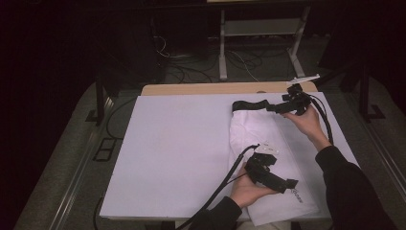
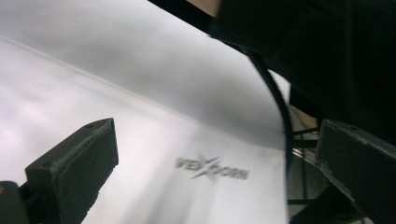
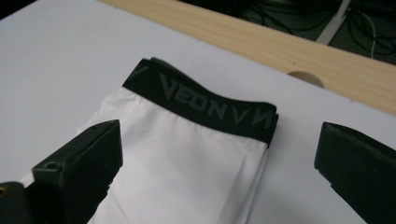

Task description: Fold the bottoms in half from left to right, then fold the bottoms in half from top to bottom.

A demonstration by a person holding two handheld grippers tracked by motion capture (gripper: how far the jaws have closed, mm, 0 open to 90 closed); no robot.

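A pair of white shorts (image 1: pixel 268 158) with a black waistband (image 1: pixel 249 105) lies folded lengthwise on the right half of the white board (image 1: pixel 177 143). The waistband (image 3: pixel 201 105) carries grey lettering, and a grey logo (image 2: pixel 212 169) is printed near the hem. My left gripper (image 1: pixel 289 184) hovers open just over the hem end, nothing between its jaws. Near the board's far right, my right gripper (image 1: pixel 275 108) is open beside the waistband end, jaws wide apart, the shorts (image 3: pixel 182 172) below them.
A wooden table edge (image 1: pixel 225 88) with a notch (image 3: pixel 306 77) runs behind the board. Beyond it, a white desk frame (image 1: pixel 261 33) and cables (image 1: pixel 191 67) lie on the dark floor. A black cable (image 1: pixel 218 191) trails from the left gripper toward the person.
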